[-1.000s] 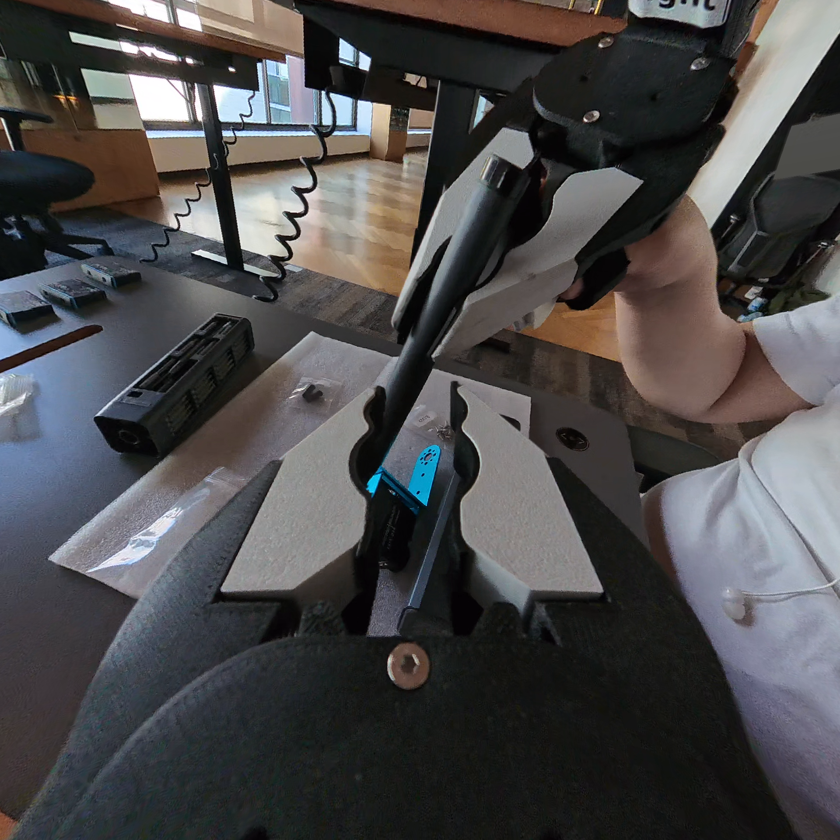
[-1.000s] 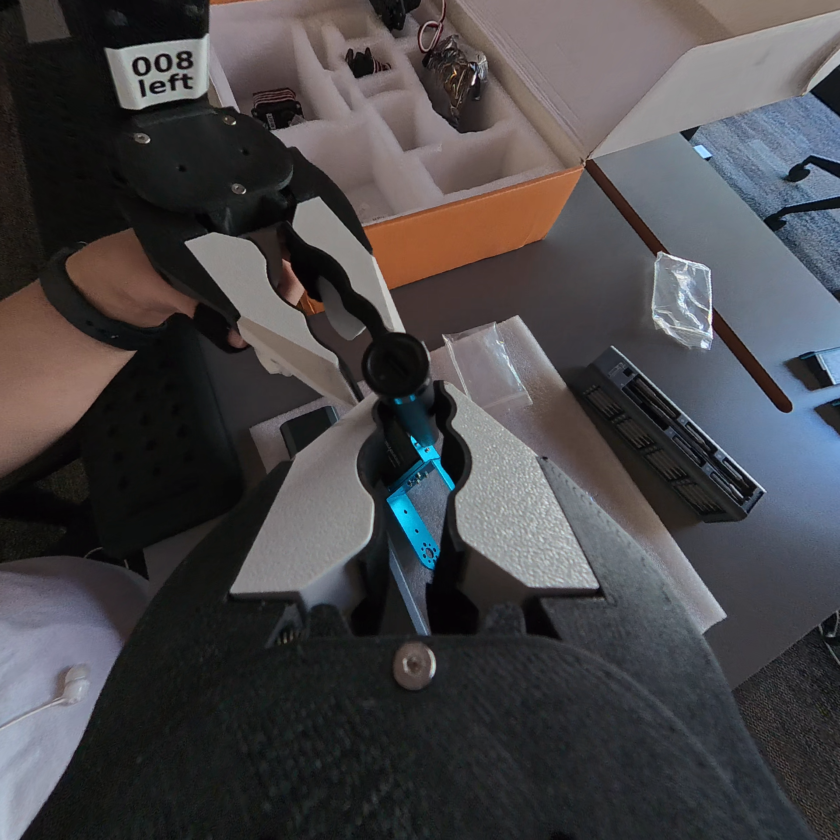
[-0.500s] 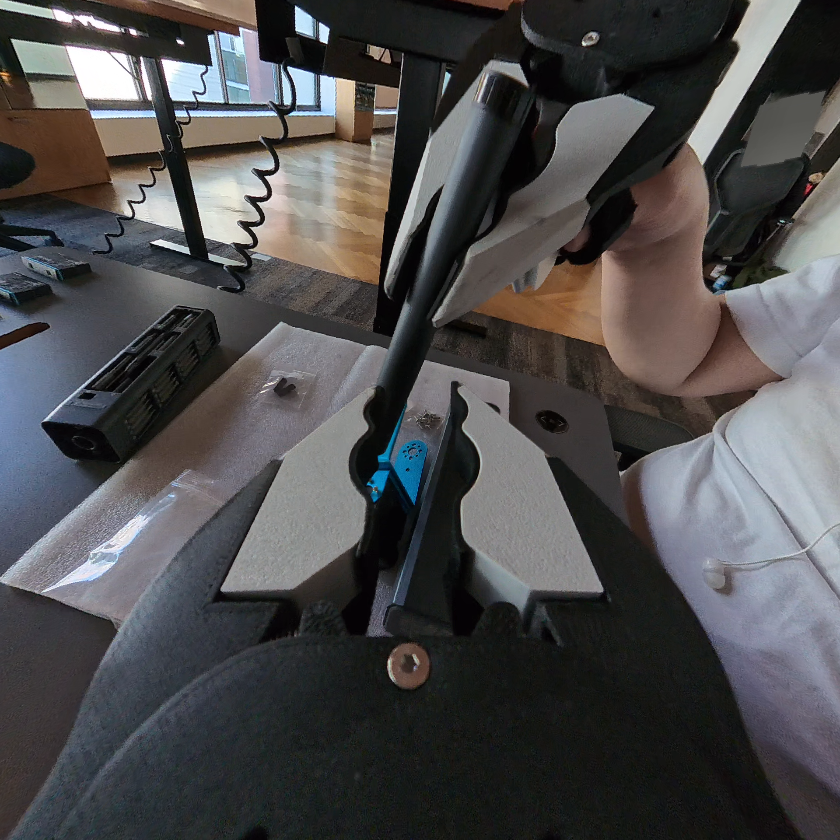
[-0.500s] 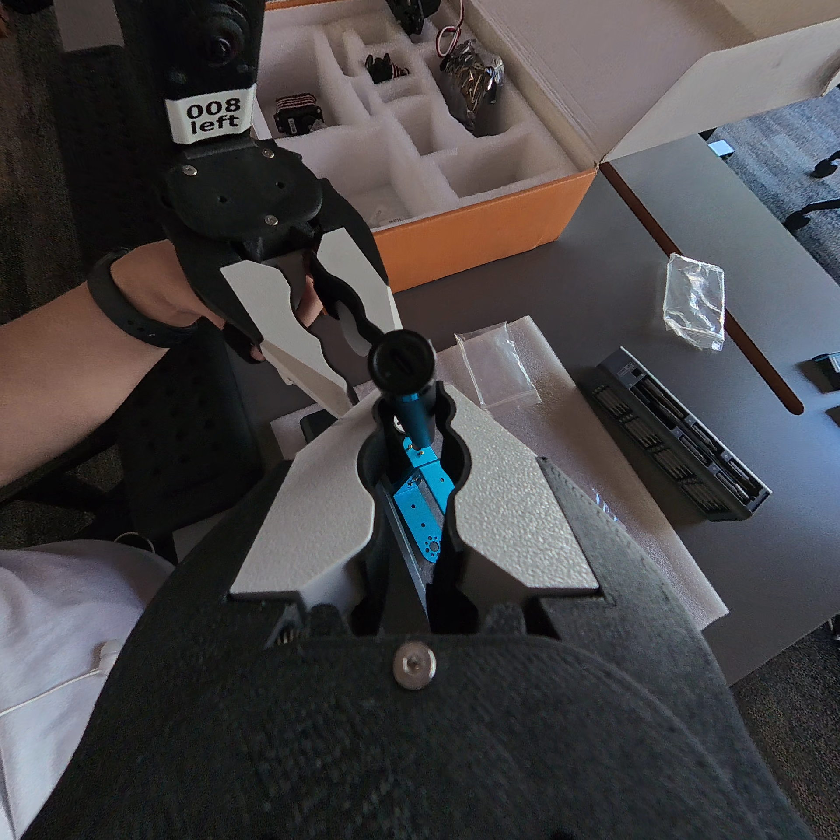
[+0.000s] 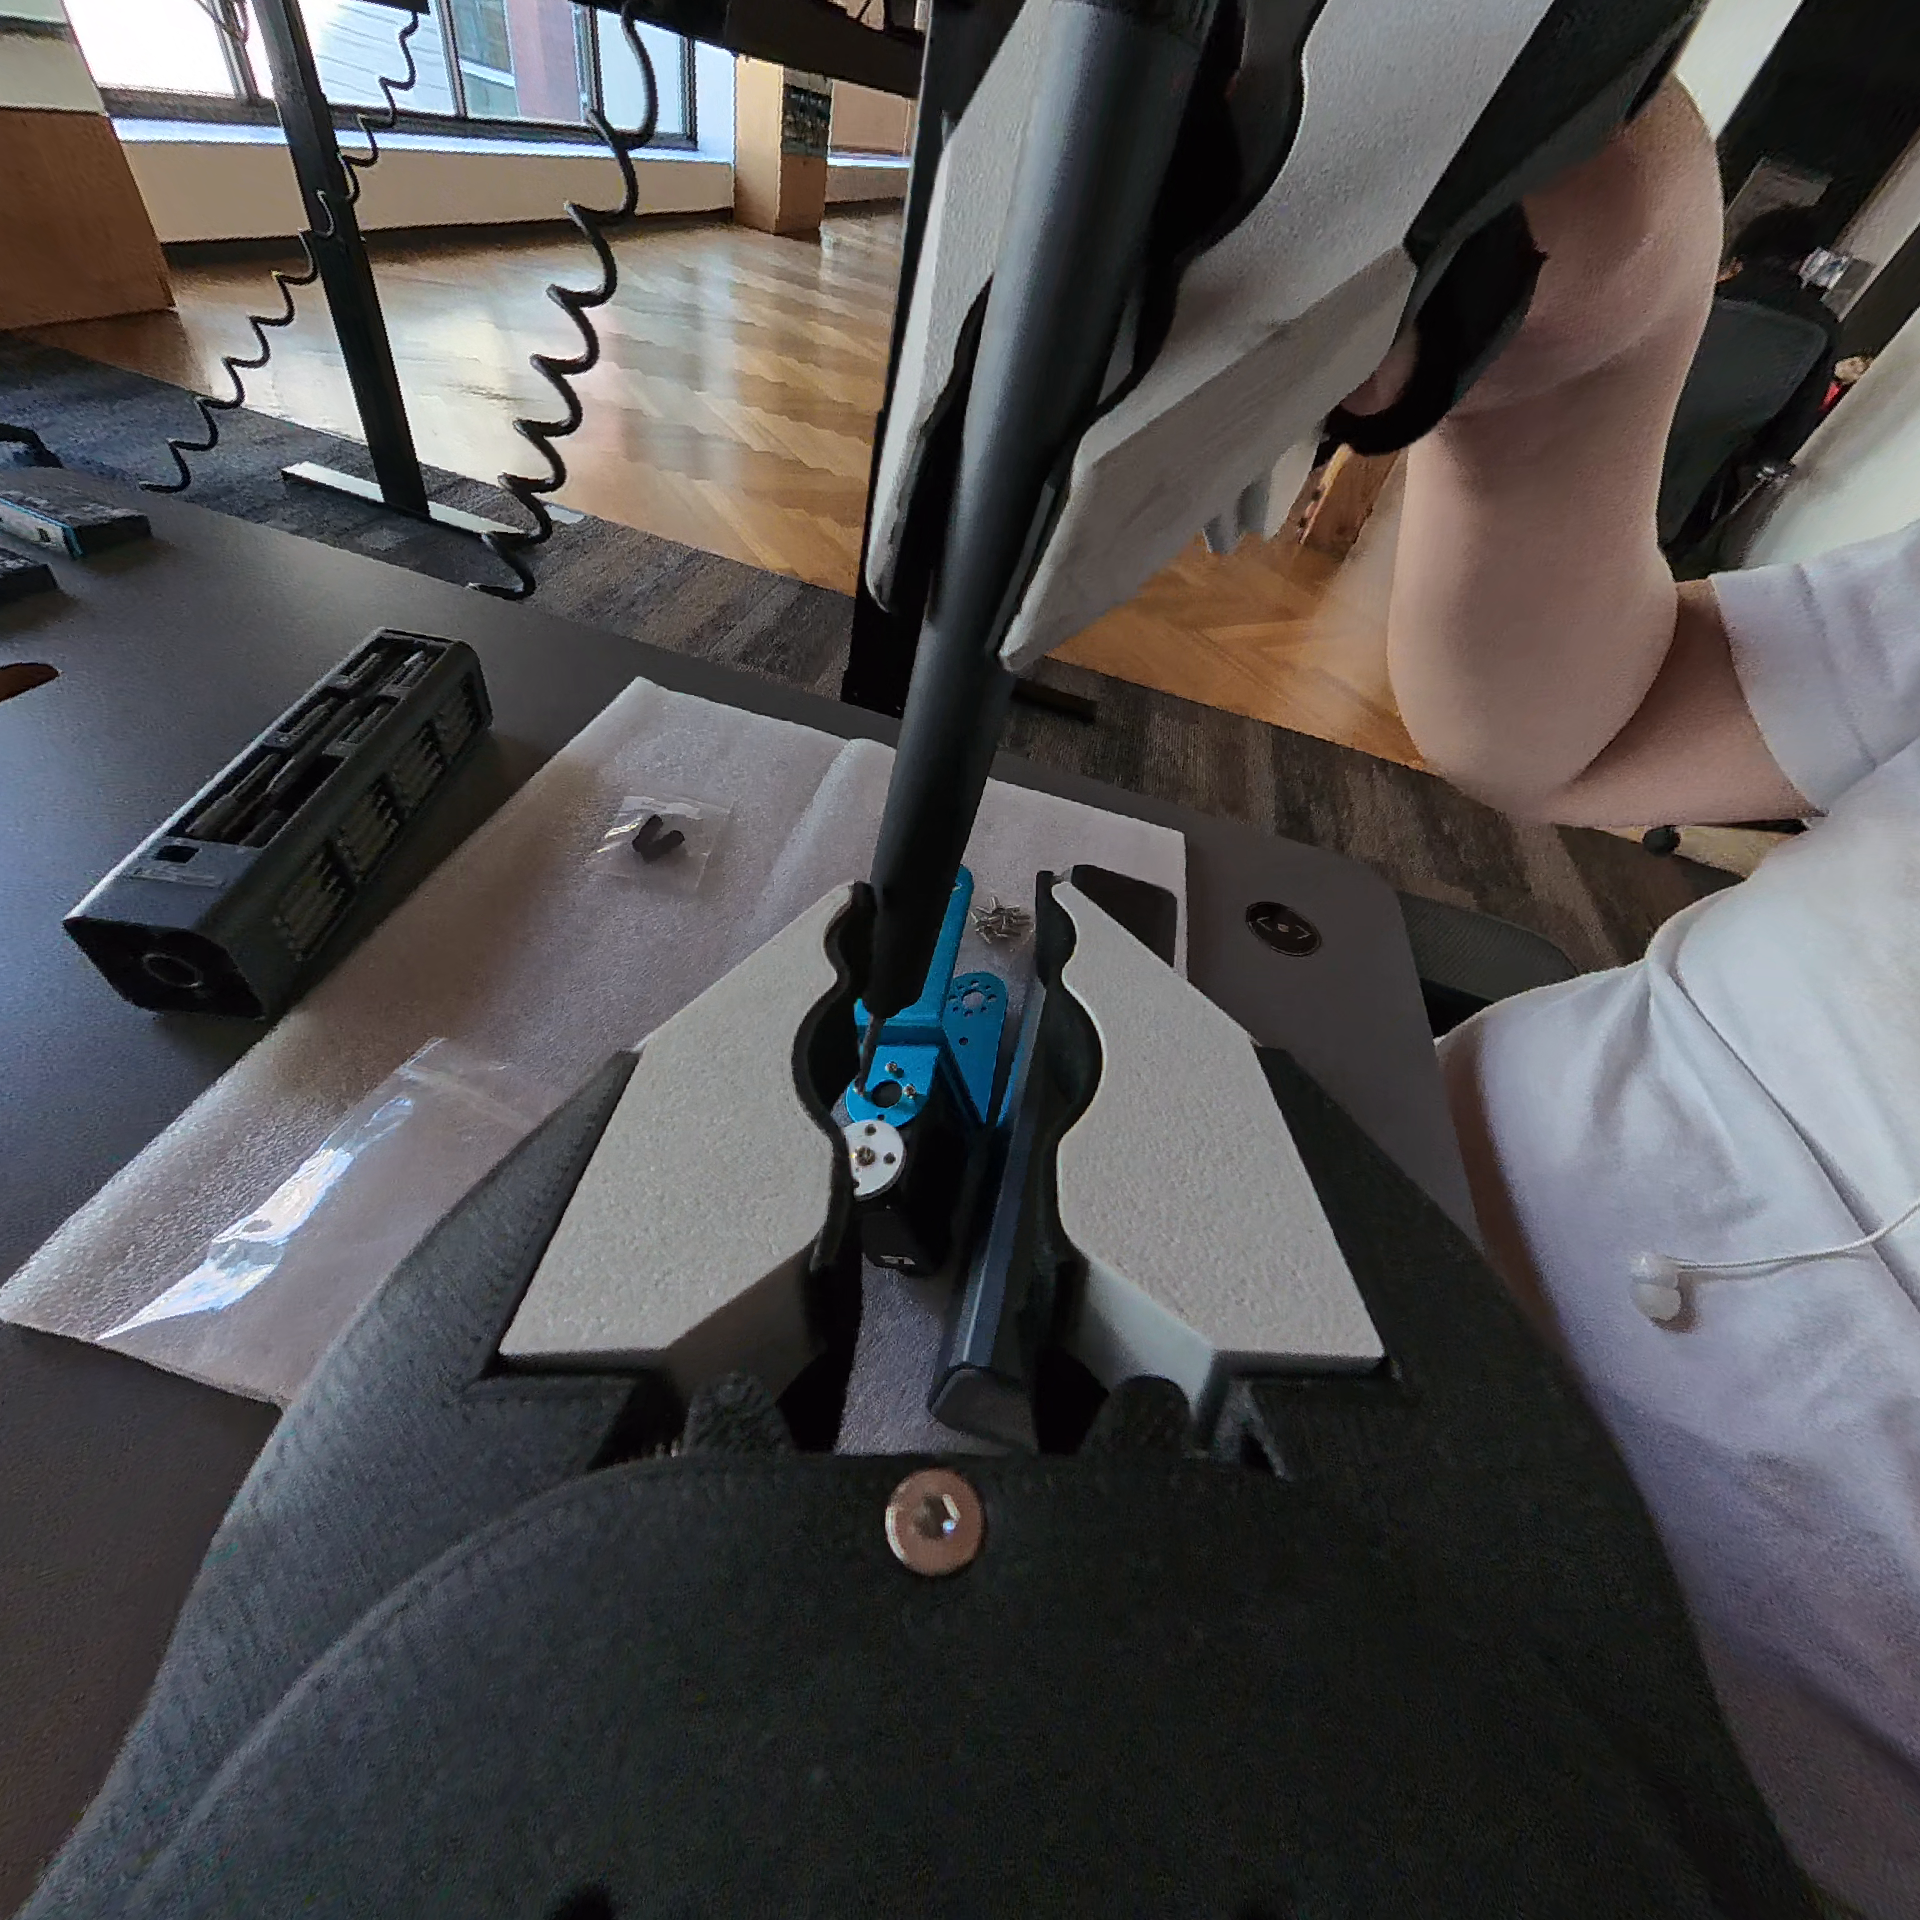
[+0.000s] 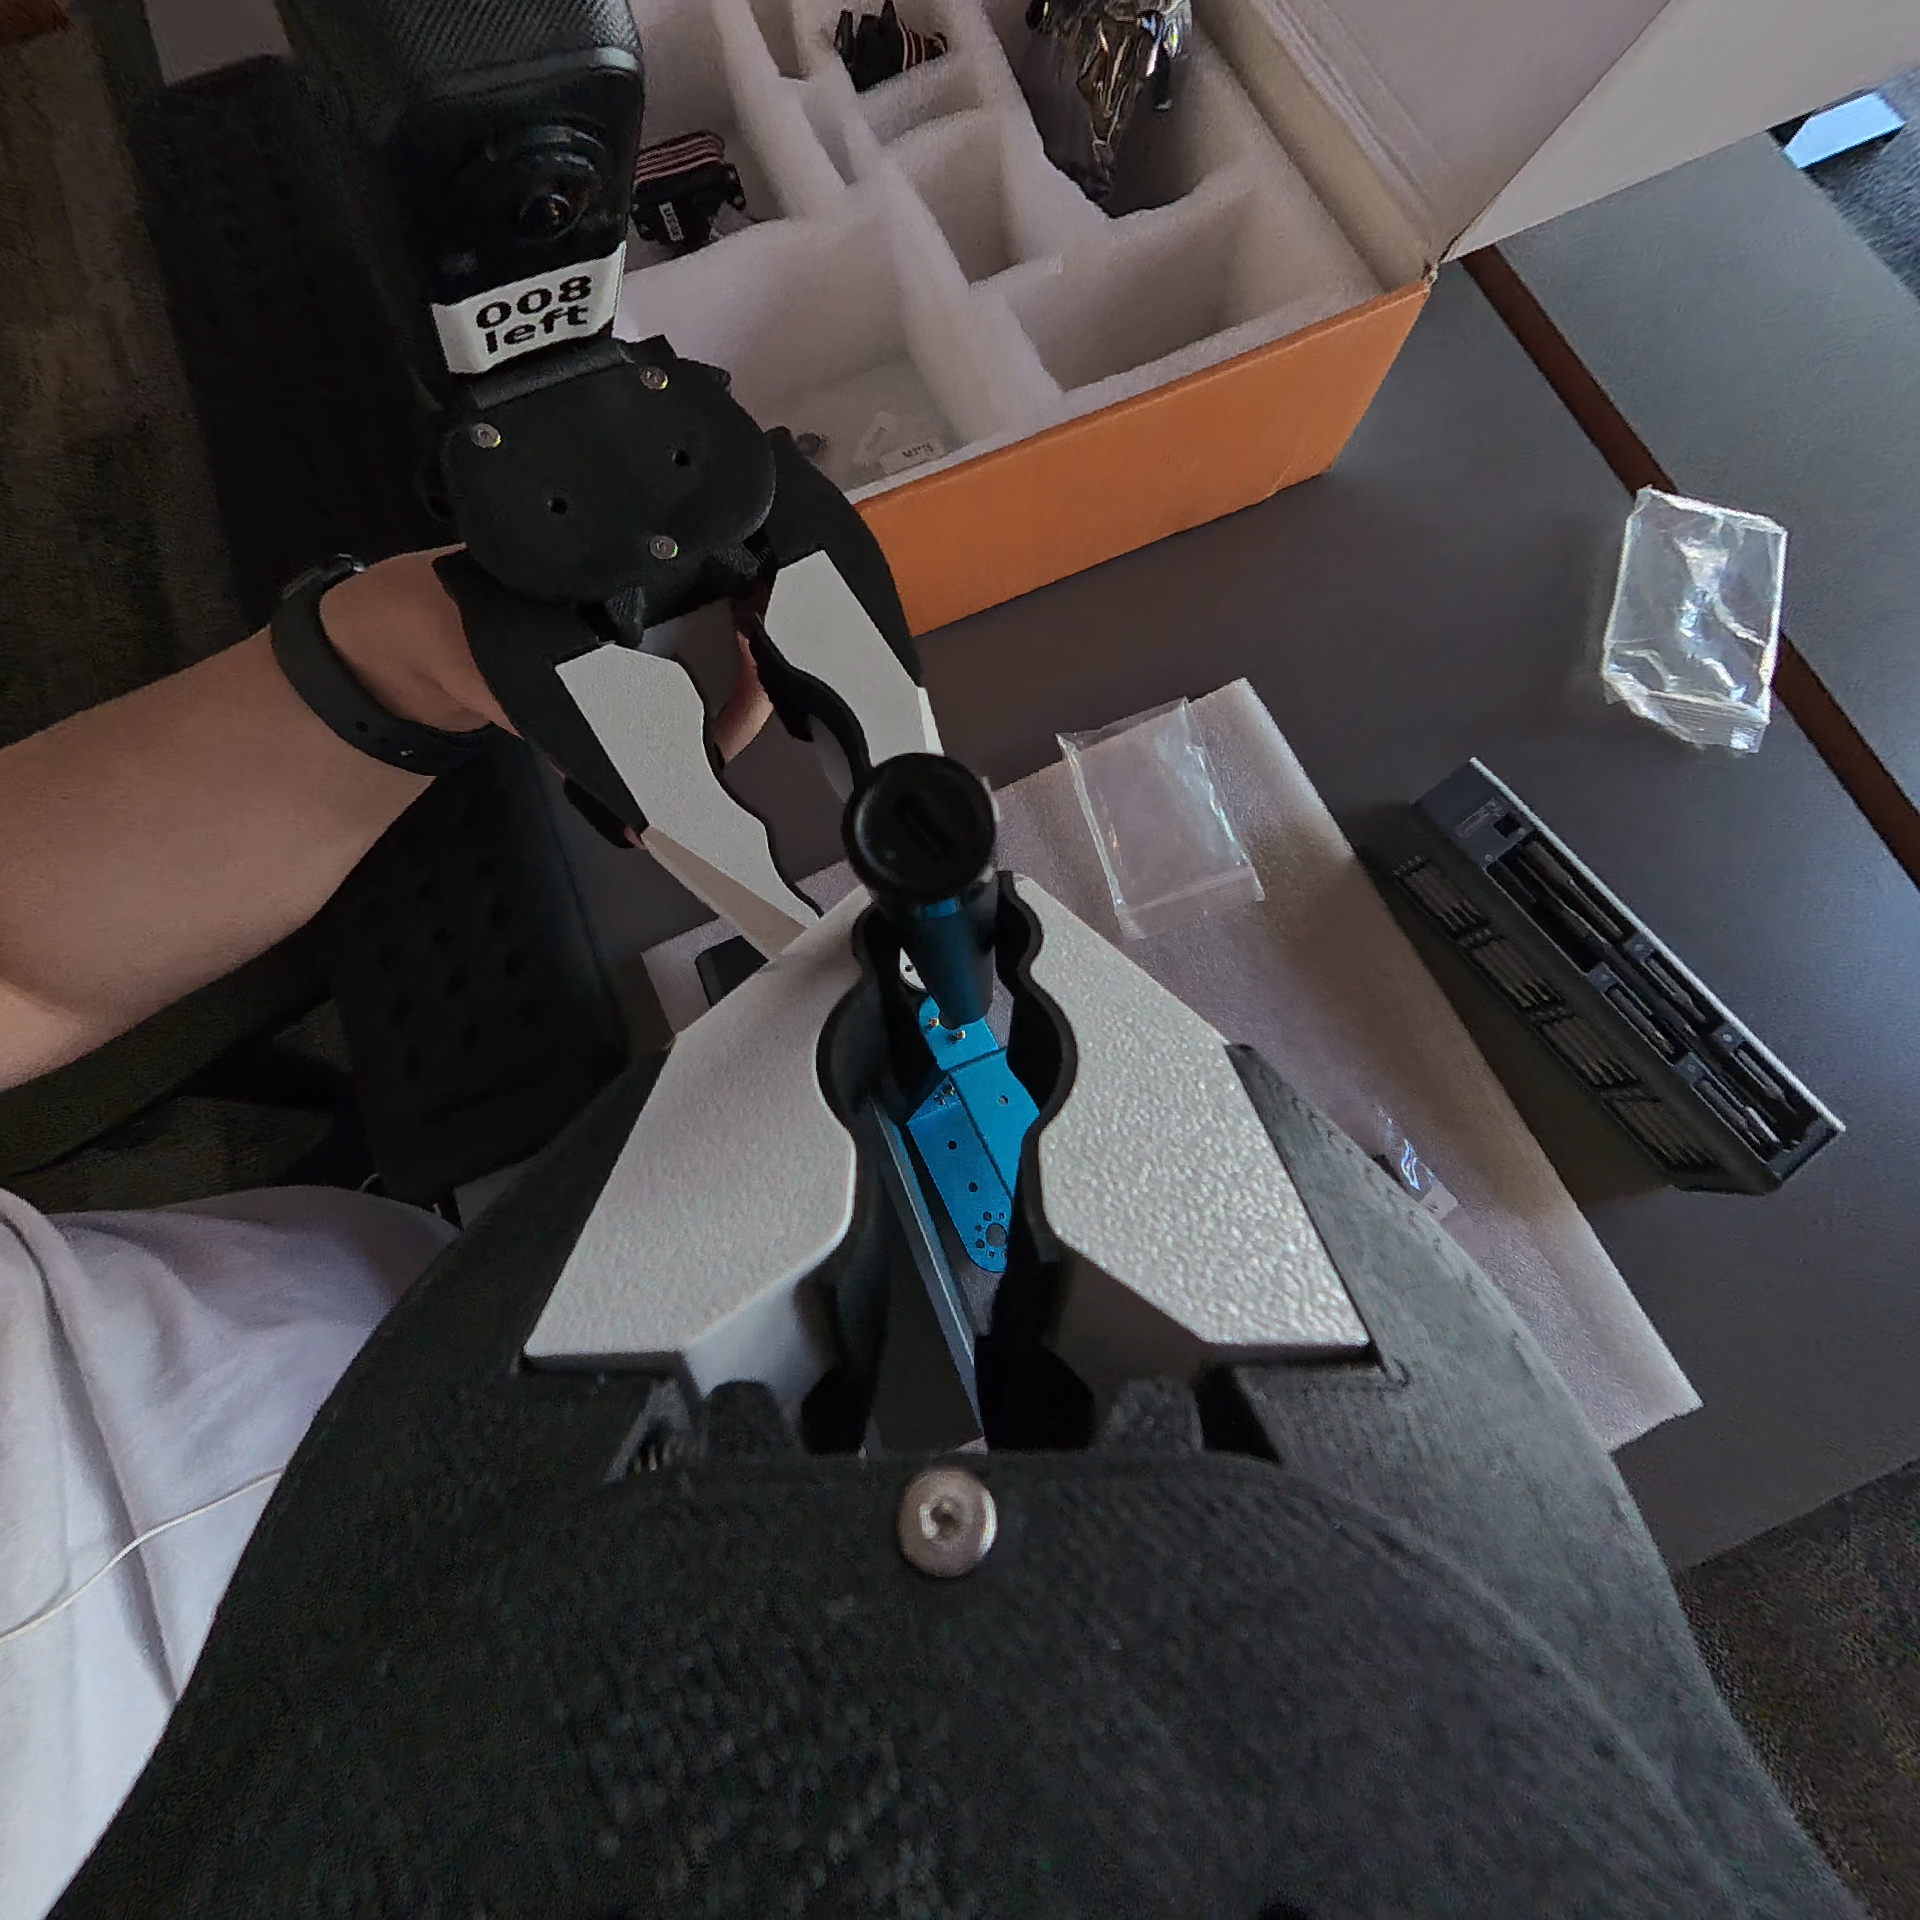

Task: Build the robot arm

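My left gripper [image 5: 951, 896] is shut on a black servo [image 5: 904, 1205] with a white horn and a blue bracket [image 5: 940, 1039], held over a white foam sheet [image 5: 499, 935]. A dark metal bar [image 5: 987, 1226] runs along its right finger. My right gripper [image 6: 940, 920] is shut on a black screwdriver [image 6: 920, 831] with a blue neck. It comes in from above in the left wrist view [image 5: 956, 623]. The screwdriver [image 5: 935, 790] points down, tip at a hole in the bracket. The bracket [image 6: 971, 1132] and the left gripper [image 6: 800, 821] also show in the right wrist view.
A black bit case [image 5: 281, 821] lies left on the dark desk [image 5: 125, 1143], also in the right wrist view [image 6: 1600, 987]. An orange box [image 6: 1122, 488] with foam compartments stands behind. Plastic bags [image 6: 1153, 821], [image 6: 1694, 623], loose screws [image 5: 997, 920], a person's arm and white shirt are close. The gap from one gripper's tips to the other's is roughly 5 cm.
The left gripper has turned the servo and bracket so the white horn now shows. The screwdriver has come down steeper, tip onto the bracket. Both grippers stay shut.
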